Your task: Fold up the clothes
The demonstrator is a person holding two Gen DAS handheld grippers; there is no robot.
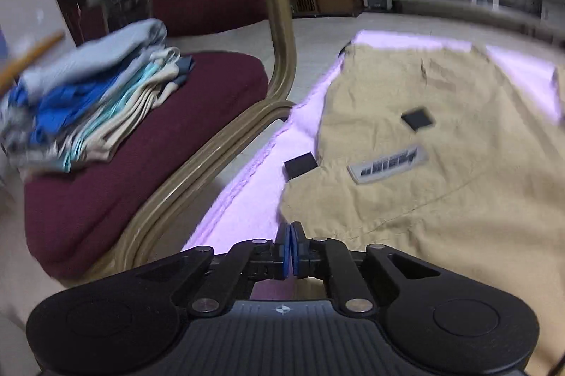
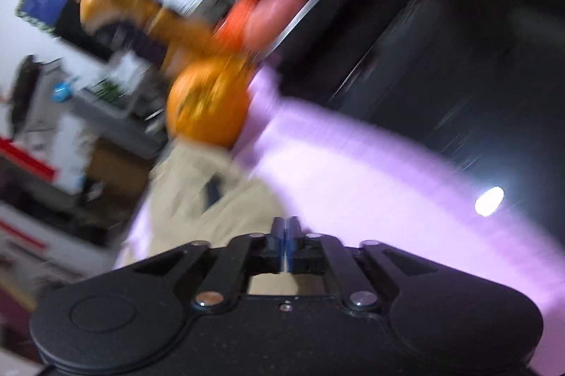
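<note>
A tan garment (image 1: pixel 441 143) lies spread flat on a lilac cloth (image 1: pixel 247 199). It carries a grey printed label (image 1: pixel 388 164) and black square patches (image 1: pixel 417 119). My left gripper (image 1: pixel 291 234) is shut, blue pads together, with its tips at the garment's near left edge. I cannot make out any cloth pinched between them. The right wrist view is motion-blurred. There my right gripper (image 2: pixel 286 229) is shut above the edge where the tan garment (image 2: pixel 212 210) meets the lilac cloth (image 2: pixel 370 185).
A maroon chair (image 1: pixel 148 143) with a brass frame stands left of the table and holds a stack of folded clothes (image 1: pixel 95 104). In the right wrist view an orange round fruit (image 2: pixel 208 100), red apples (image 2: pixel 272 9) and an orange bottle (image 2: pixel 116 5) sit past the garment, beside a dark surface (image 2: pixel 441 58).
</note>
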